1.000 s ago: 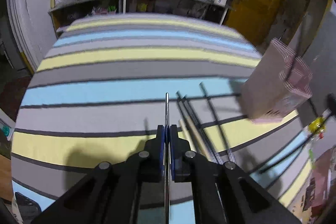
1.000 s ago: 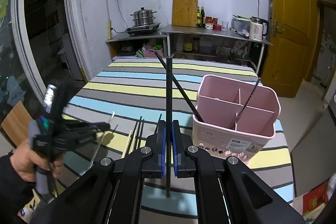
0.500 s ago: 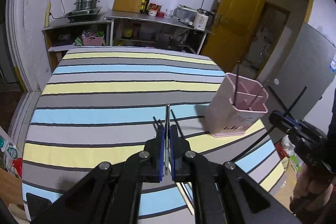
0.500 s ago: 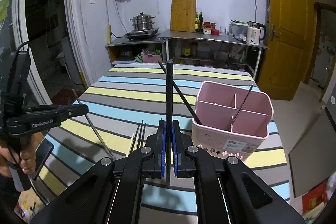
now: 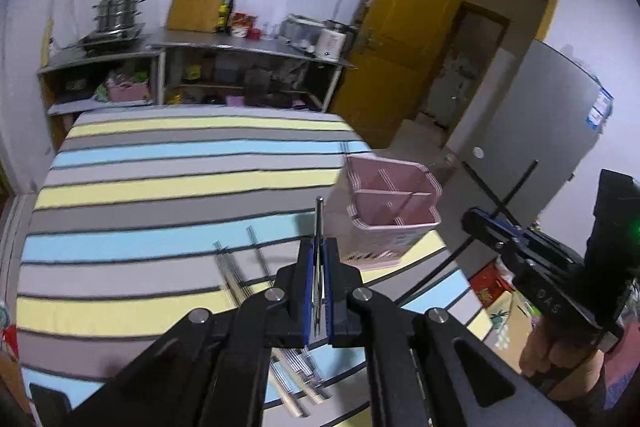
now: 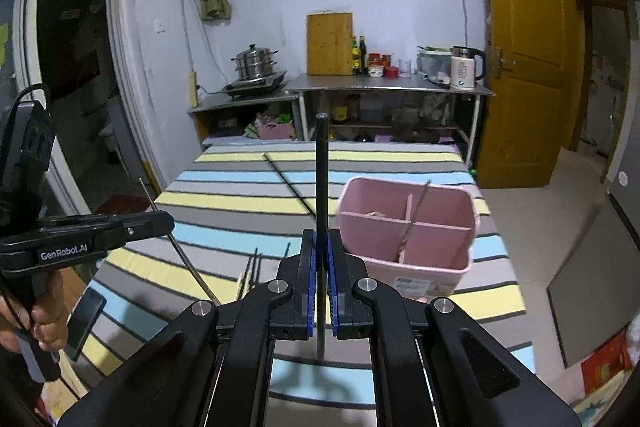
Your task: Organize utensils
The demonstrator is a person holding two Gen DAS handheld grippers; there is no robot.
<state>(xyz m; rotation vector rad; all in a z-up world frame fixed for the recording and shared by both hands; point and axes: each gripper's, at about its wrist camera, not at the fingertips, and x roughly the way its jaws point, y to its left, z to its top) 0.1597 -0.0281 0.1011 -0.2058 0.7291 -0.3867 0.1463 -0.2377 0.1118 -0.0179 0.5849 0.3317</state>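
My left gripper [image 5: 318, 259] is shut on a thin metal chopstick [image 5: 319, 227] and holds it above the striped table [image 5: 160, 187], left of the pink utensil holder [image 5: 390, 215]. It also shows in the right wrist view [image 6: 160, 223]. My right gripper [image 6: 322, 247] is shut on black chopsticks [image 6: 321, 167], crossed, held above the table in front of the holder [image 6: 408, 235]. One thin utensil [image 6: 418, 211] leans inside the holder. Several chopsticks [image 5: 248, 279] lie on the table below my left gripper.
A counter [image 6: 384, 87] with a kettle, bottles, a cutting board and a steamer pot stands behind the table. A yellow door [image 6: 524, 67] is at the right. A grey board [image 5: 540, 131] leans beyond the table's right edge.
My left gripper has risen and swung right with its chopstick, bringing the holder nearer its centre. My right gripper has lifted slightly with the black chopsticks.
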